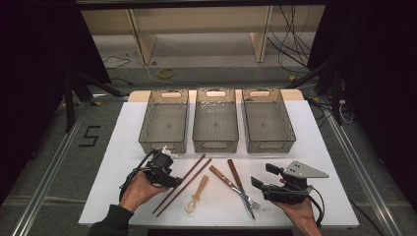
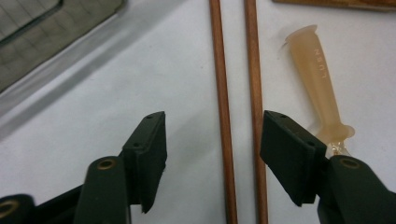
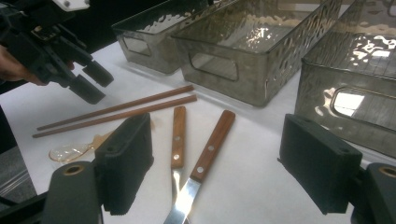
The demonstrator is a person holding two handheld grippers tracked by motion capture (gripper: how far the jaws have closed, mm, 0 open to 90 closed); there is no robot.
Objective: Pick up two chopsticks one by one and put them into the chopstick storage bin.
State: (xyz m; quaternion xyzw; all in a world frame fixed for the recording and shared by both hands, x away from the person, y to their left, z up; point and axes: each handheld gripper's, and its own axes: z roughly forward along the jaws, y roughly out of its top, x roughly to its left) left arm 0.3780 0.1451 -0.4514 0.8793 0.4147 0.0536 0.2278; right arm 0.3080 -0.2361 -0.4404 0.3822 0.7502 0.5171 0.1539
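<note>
Two brown chopsticks [image 1: 183, 183] [image 2: 221, 70] [image 3: 121, 109] lie side by side on the white table. My left gripper [image 1: 173, 183] [image 2: 212, 126] [image 3: 91, 81] is low over them with its jaws straddling both sticks; the pads stand apart from the wood, so it is open. A translucent amber spoon [image 1: 196, 194] [image 2: 317, 79] [image 3: 70, 151] lies just right of the sticks. A wooden-handled knife [image 1: 237, 176] [image 3: 211, 145] and fork [image 1: 222, 176] [image 3: 177, 135] lie crossed in front of my right gripper [image 1: 263, 176] [image 3: 217, 128], which is wide open and holds nothing.
Three smoky clear bins stand in a row at the back of the white sheet: left [image 1: 162, 145], middle [image 1: 215, 144], right [image 1: 269, 145]. All three look empty. The sheet's front edge [image 1: 216, 225] lies close below the hands.
</note>
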